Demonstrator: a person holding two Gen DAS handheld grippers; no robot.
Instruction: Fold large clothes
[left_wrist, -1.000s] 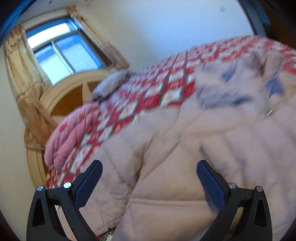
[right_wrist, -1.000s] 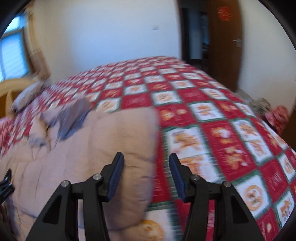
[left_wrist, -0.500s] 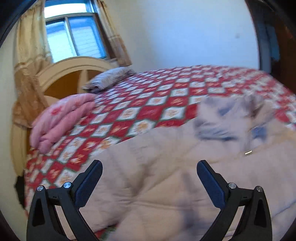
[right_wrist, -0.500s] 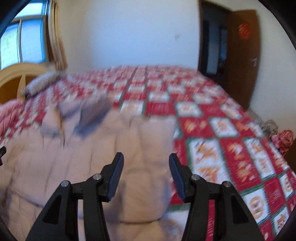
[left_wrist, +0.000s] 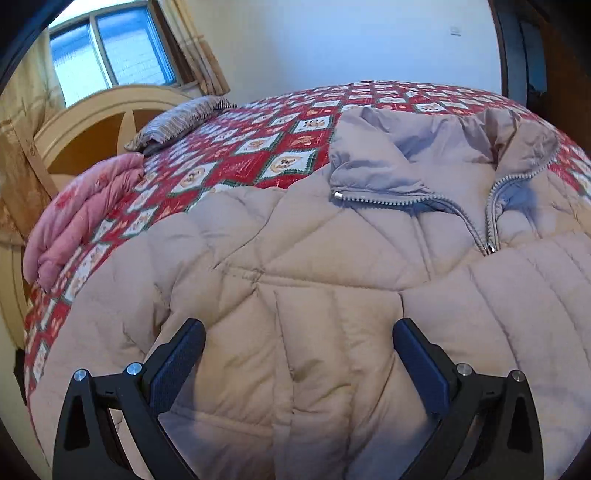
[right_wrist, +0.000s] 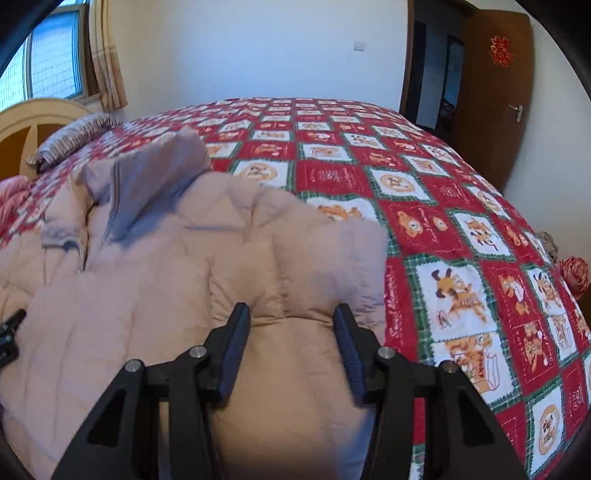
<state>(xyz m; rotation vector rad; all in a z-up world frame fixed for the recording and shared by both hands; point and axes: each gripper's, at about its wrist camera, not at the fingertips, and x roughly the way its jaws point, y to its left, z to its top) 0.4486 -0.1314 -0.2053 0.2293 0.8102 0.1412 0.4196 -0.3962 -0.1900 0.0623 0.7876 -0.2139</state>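
A beige quilted puffer jacket (left_wrist: 295, 258) lies spread on the bed, front up. Its grey-lined collar (left_wrist: 388, 158) is at the far end and its zipper (left_wrist: 487, 221) is partly undone. My left gripper (left_wrist: 299, 328) hovers open and wide over the jacket's left side, near the sleeve seam. My right gripper (right_wrist: 291, 310) is low over the jacket's (right_wrist: 166, 288) right sleeve, by its edge. Its jaws are closing, and a puffy bulge of the sleeve sits between the fingers without being squeezed. A black bit of the left gripper shows at the right wrist view's left edge.
The bed carries a red, white and green patchwork quilt (right_wrist: 443, 240). A striped pillow (left_wrist: 177, 125) and a folded pink blanket (left_wrist: 81, 214) lie by the curved wooden headboard (left_wrist: 92, 125). A window with curtains is behind it. A brown door (right_wrist: 495, 92) stands at the right.
Both grippers have dropped closer to the jacket and levelled out. The blur is gone and the jacket lies still. The right gripper's jaws stand slightly narrower.
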